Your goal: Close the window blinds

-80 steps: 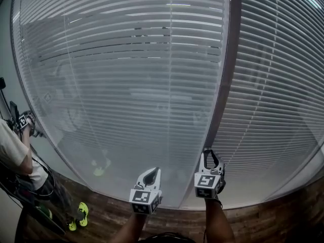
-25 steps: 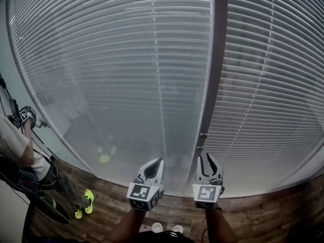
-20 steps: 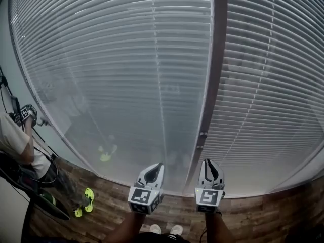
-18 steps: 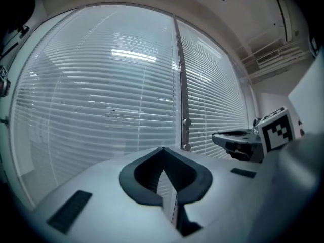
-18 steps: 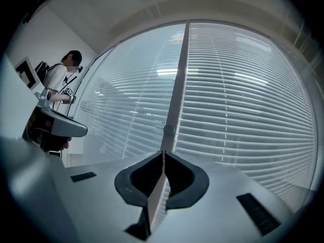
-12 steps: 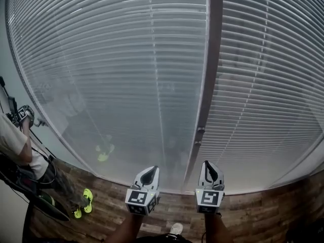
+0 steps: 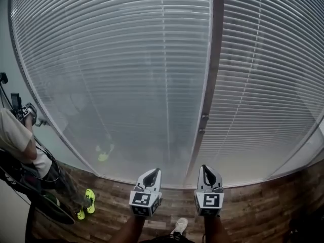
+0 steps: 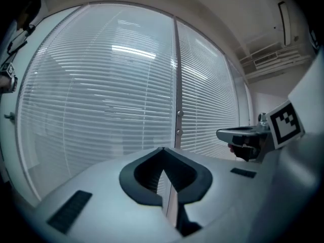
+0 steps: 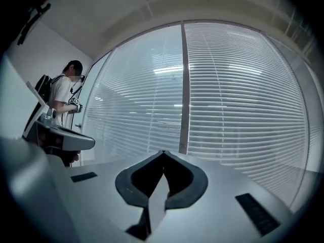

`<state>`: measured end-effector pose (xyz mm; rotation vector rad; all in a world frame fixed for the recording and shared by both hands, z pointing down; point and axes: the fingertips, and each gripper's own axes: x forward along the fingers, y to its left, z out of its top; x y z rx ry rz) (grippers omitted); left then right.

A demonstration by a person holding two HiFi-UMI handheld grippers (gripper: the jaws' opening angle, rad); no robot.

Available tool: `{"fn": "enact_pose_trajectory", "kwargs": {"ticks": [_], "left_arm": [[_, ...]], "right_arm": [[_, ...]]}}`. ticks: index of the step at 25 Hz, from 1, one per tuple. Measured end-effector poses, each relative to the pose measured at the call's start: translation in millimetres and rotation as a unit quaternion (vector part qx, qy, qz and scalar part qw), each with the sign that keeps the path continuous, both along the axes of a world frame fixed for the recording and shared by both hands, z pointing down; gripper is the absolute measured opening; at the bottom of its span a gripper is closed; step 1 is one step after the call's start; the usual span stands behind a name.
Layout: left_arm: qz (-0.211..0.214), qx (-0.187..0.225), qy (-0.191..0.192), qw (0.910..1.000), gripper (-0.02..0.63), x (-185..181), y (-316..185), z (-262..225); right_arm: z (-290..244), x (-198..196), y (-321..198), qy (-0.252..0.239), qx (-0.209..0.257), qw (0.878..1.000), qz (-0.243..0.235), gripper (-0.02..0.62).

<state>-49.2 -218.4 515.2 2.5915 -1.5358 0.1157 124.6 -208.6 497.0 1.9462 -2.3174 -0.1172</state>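
— Nearest first: how did the two tools stand?

— Both were low at the bottom of the head view, pointing at the window. The left gripper (image 7: 154,171) had its jaws pressed together on nothing. The right gripper (image 7: 208,167) was the same, tips meeting with no cord or slat between them.

— And past them?

— A strip of wooden floor (image 7: 253,214), then the blinds (image 7: 111,75), which hung down to just above it and covered both panes either side of a dark frame post (image 7: 214,59). The slats looked tilted nearly flat, so the glass behind was mostly veiled (I judged the job near done or done).

— How would they handle?

— Thin and light, I'd say, and easily bent. A slat pinched in hard jaws would probably kink, and the whole curtain would sway rather than resist. Slats are the wrong place to grab.

— Where, then?

— Two small fittings (image 7: 203,118) sat one above the other on the post, roughly level with the lower slats. I couldn't tell whether they belonged to a tilt wand or a pull cord. The thin ladder cords (image 7: 165,59) running down the slats looked too slight to pull. A control by the post seemed the likelier hold, taken gently and drawn straight.

— Anything else farther off?

— A person (image 7: 17,140) stood at the left edge, well apart from the window
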Motion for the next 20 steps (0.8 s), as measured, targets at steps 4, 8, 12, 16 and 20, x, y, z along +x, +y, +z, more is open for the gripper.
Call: {"fn": "enact_pose_trajectory", "kwargs": {"ticks": [4,8,12,16,20], "left_arm": [[-0.014,-0.004,0.002,0.9999,0.000,-22.5,25.7,1.8],[-0.009,-0.001,0.002,1.0000,0.000,-30.7,54.4,2.5],[0.000,-0.004,0.002,1.0000,0.000,-31.6,94.6,2.6],[0.012,-0.012,0.000,0.9999,0.000,-33.7,131.5,4.1],[0.020,0.000,-0.009,0.9998,0.000,-34.2,157.4,6.8]], "right_arm": [[-0.5,-11.1,33.8,-0.012,-0.006,1.000,0.001,0.003],[-2.9,-20.2,66.4,-0.016,-0.005,1.000,0.000,0.003],[-0.9,-29.7,105.8,-0.016,-0.022,1.000,0.010,0.003],[6.2,-40.1,142.1,-0.016,-0.032,0.999,0.007,0.003],[4.5,-46.7,167.5,-0.016,-0.029,0.999,0.002,0.003]]}}
